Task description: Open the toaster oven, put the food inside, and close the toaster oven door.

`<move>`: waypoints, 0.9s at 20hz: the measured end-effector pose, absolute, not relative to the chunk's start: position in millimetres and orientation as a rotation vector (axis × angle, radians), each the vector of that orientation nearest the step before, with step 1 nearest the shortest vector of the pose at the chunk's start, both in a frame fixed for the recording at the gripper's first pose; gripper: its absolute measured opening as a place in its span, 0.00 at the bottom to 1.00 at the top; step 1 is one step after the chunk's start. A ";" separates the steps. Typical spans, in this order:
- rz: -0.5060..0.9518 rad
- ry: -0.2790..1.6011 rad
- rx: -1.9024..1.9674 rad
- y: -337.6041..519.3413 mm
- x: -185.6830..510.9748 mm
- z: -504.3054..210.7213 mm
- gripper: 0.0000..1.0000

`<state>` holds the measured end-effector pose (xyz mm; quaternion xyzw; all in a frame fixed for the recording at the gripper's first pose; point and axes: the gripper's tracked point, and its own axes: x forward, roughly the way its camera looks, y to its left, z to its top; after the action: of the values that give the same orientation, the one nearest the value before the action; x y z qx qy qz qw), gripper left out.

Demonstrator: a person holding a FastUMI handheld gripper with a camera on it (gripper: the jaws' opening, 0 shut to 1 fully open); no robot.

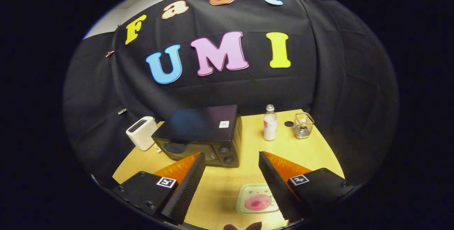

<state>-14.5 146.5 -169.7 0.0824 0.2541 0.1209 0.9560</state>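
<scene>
Tongs: spread wide, nothing between the two fingers, held above the table and apart from everything on it.
Left finger: tip reaching in front of the lower front corner of the oven; touching or not, cannot tell.
Right finger: lying across the right rim of the plate as seen, hiding that part.
Table: pale wood, running under the tongs and on to the black cloth wall beyond.
Toaster oven: dark box with a glossy top, just ahead of the left finger, door shut, two round knobs down the right side of its front, a small white sticker on top.
Plate: pale and squarish with rounded corners, flat on the table between the fingers, nearer the right one.
Food: round pink piece in the middle of the plate, outside the oven.
White box: small, rounded, upright, beyond the left finger and just left of the oven.
Bottle: clear, capped, upright, well beyond the right finger.
Wire basket: small, with a handle, right of the bottle, a dark round disc lying between the two.
Fingertips of a person: at the near rim, below the plate.
</scene>
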 end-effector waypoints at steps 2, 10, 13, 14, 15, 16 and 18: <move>0.269 0.497 0.153 181.4 -6.6 -168.4 0.99; 0.256 0.511 0.146 290.9 29.1 -196.1 0.99; 0.226 0.528 0.105 315.8 42.0 -217.0 0.99; 0.216 0.539 0.091 323.0 45.5 -225.8 1.00; 0.200 0.551 0.084 328.2 47.7 -234.7 0.99; 0.182 0.564 0.084 333.0 52.9 -242.8 1.00; 0.148 0.590 0.082 339.8 62.6 -258.1 0.99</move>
<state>62.6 339.8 -258.1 0.0406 0.2902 0.0727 0.9533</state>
